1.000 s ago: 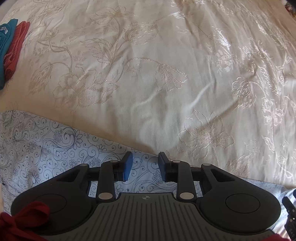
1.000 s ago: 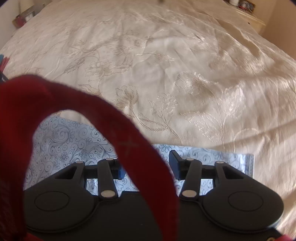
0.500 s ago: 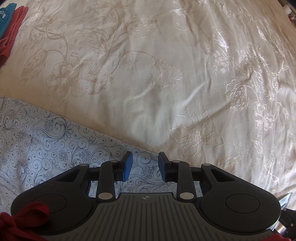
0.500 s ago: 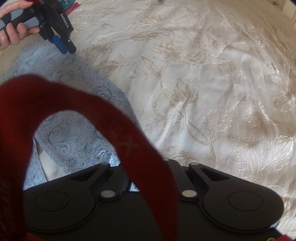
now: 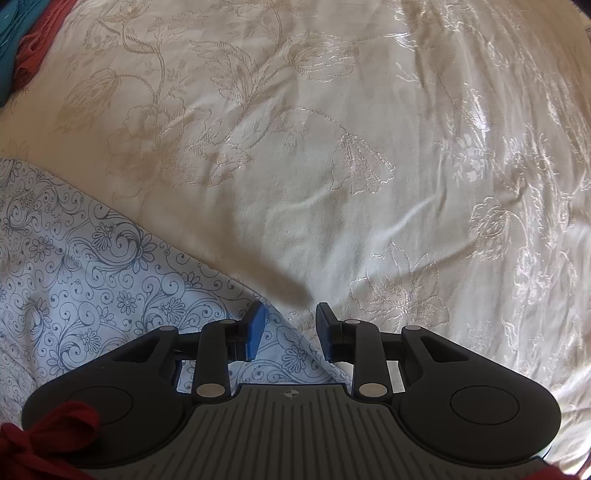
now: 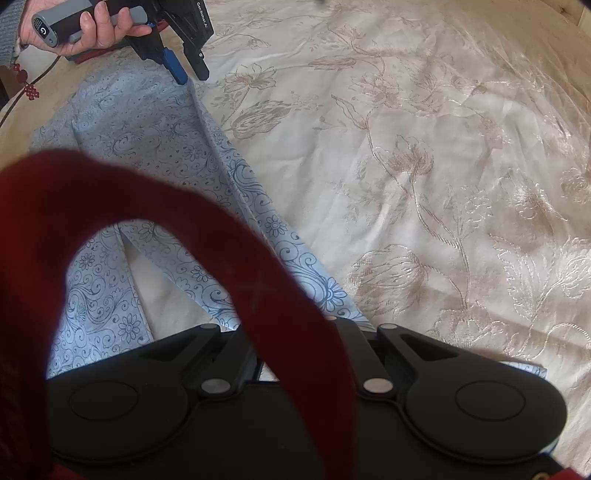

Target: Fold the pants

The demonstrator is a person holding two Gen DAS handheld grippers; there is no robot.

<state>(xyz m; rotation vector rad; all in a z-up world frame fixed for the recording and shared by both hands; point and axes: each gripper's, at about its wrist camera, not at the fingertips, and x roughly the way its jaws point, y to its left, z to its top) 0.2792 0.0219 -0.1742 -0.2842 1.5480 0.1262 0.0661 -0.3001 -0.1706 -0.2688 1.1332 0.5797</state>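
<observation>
Pale blue patterned pants (image 6: 155, 147) lie on a cream embroidered bedspread (image 5: 332, 147), with a gripper at each end of one edge.

On the far left of the bedspread, in the left wrist view, sits a stack of teal and red folded clothes (image 5: 22, 48). Nearer, the pants cover the bedspread's lower left, and their edge runs up between the fingers of the left gripper (image 5: 287, 328), whose jaws stand apart, released, with cloth under them. In the right wrist view a hand (image 6: 85, 29) holds that gripper (image 6: 190, 75) at the far top corner of the pants, its blue fingertip touching the raised fold. A red strap (image 6: 258, 288) loops across the lens. It hides the right gripper's (image 6: 295, 325) fingertips, so I cannot tell whether they are clenched; pants cloth runs up to them.
</observation>
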